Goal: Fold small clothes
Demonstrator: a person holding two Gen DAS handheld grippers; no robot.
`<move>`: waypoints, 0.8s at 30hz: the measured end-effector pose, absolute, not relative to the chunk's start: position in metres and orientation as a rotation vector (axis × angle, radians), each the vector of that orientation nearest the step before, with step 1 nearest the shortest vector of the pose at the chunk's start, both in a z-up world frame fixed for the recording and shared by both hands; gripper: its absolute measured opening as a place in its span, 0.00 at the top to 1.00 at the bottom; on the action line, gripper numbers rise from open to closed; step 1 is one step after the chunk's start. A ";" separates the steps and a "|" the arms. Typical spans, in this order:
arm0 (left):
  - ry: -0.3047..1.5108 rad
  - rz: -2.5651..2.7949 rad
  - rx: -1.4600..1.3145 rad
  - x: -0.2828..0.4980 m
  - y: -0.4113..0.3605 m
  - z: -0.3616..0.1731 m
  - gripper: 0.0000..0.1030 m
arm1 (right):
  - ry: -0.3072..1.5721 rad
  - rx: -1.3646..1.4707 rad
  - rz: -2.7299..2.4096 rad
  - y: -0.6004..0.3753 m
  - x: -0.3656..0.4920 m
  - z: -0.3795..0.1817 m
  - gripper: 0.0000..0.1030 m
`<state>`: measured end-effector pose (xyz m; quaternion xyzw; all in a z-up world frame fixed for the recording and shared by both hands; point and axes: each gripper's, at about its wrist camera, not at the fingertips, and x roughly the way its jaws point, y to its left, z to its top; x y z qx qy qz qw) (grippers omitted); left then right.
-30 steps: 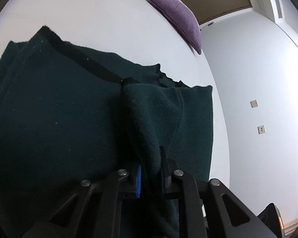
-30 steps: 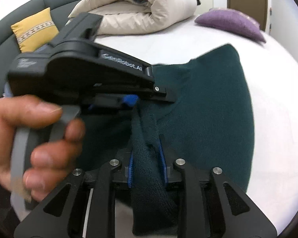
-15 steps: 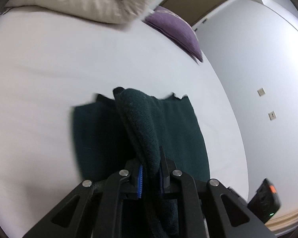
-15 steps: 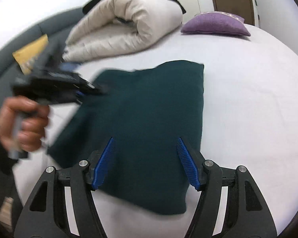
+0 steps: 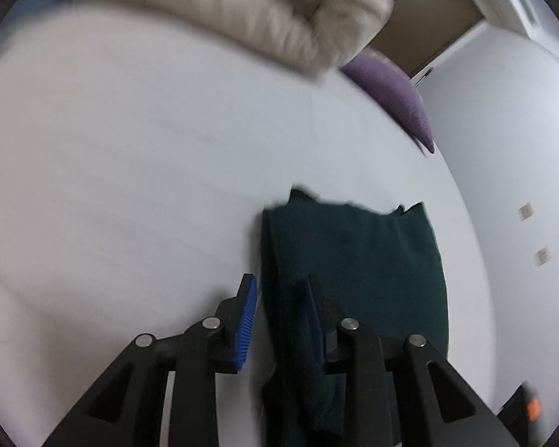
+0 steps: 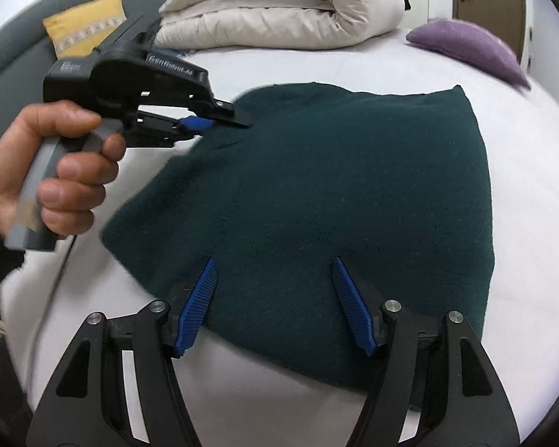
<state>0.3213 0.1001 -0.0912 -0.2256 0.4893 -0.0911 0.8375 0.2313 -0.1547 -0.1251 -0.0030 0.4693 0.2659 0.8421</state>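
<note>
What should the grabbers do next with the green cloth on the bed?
Probably draw the left gripper back off the dark green cloth. Its jaws are open, yet a fold of the cloth's edge lies between them. The right gripper is open too, and the cloth lies folded flat on the white bed.
</note>
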 end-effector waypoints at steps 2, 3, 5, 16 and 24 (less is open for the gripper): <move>0.945 -0.231 -0.384 0.300 0.078 -0.059 0.73 | 0.974 0.110 0.588 -0.179 0.231 -0.112 0.38; 0.921 -0.250 -0.351 0.290 0.069 -0.050 0.73 | 0.957 0.152 0.583 -0.190 0.230 -0.107 0.38; 0.907 -0.293 -0.282 0.273 0.042 -0.045 0.73 | 0.930 0.240 0.554 -0.208 0.224 -0.094 0.38; 0.966 -0.244 -0.104 0.268 0.023 -0.116 0.93 | 1.053 0.635 0.542 -0.296 0.233 -0.156 0.75; 0.941 -0.240 -0.101 0.248 0.023 -0.108 0.93 | 1.044 0.711 0.508 -0.321 0.234 -0.153 0.70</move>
